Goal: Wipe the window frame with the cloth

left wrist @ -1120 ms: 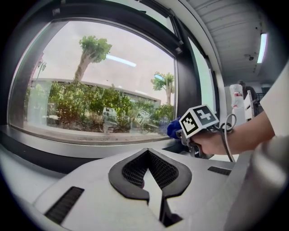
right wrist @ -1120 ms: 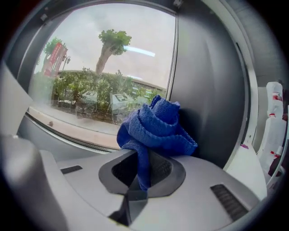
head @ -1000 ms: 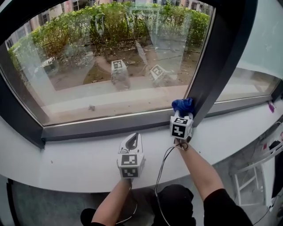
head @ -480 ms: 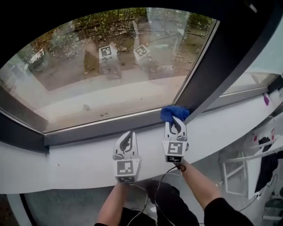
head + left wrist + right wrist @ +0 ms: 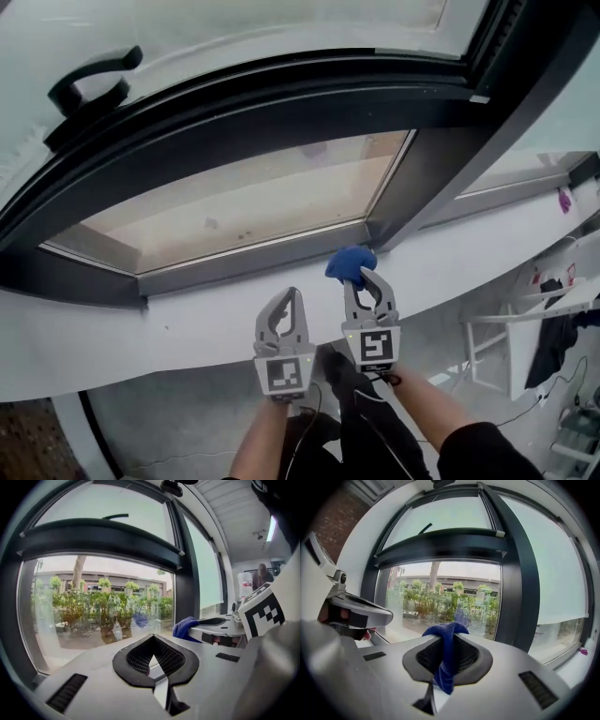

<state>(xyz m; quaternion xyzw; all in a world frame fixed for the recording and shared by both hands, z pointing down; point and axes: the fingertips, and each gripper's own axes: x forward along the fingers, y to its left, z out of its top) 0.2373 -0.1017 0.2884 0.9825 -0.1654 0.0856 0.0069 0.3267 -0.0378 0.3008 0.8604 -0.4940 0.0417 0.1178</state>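
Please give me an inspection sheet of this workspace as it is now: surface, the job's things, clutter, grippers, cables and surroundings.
Surface: white sill, running beneath the window.
Job's things: blue cloth near the lower corner of the dark window frame; whether they touch cannot be told.
Clutter: small purple thing at the sill's far right.
Grippers: right gripper shut on the cloth; left gripper shut, nothing in it, over the sill.
Cables: thin cable hangs below the grippers.
Surroundings: black window handle above; white rack at right; hedge outside.
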